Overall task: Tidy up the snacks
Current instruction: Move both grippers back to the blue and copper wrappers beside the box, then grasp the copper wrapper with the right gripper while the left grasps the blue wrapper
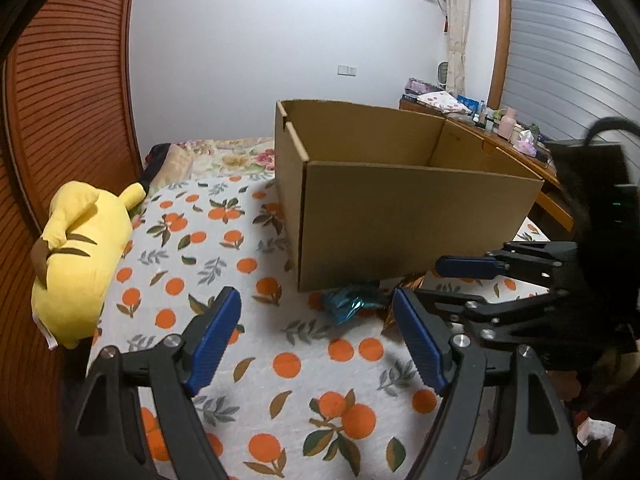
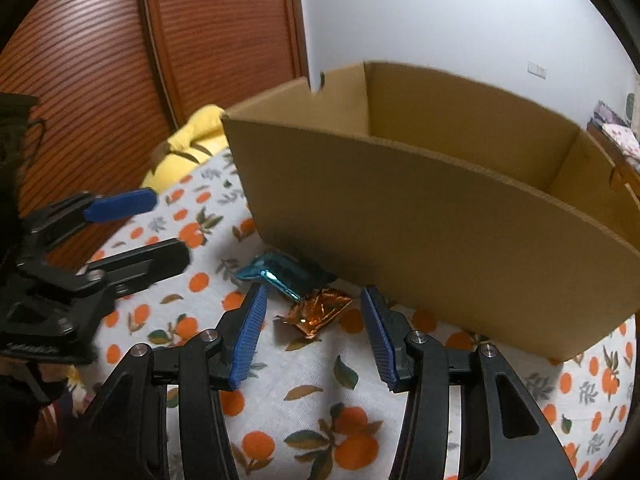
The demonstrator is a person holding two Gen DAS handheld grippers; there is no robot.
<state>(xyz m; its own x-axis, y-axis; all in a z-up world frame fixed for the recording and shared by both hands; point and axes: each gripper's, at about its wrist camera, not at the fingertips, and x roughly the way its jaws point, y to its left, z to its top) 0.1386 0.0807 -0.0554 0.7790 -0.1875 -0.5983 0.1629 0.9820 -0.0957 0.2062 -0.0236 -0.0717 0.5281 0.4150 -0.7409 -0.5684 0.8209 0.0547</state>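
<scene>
Bedspread [image 2: 312, 408], orange-print, fills lower frame; cardboard box [image 2: 440, 240], open top, centre-right w/ interior floor hidden; yellow plush [image 1: 80, 256], left edge; left gripper [image 1: 316, 344], jaws wide apart, nothing held, low centre of its view; right gripper [image 2: 314, 336], jaws wide apart, nothing held, straddling the orange wrapper; blue snack [image 2: 280, 274], foil pack, centre, at the box's foot, long axis upper-left to lower-right; orange snack [image 2: 318, 312], crumpled foil, just below blue, touching or overlapping it, no clear axis. Risks: foil slips or crushes under pinch; closing may catch both packs; soft bedding gives.
</scene>
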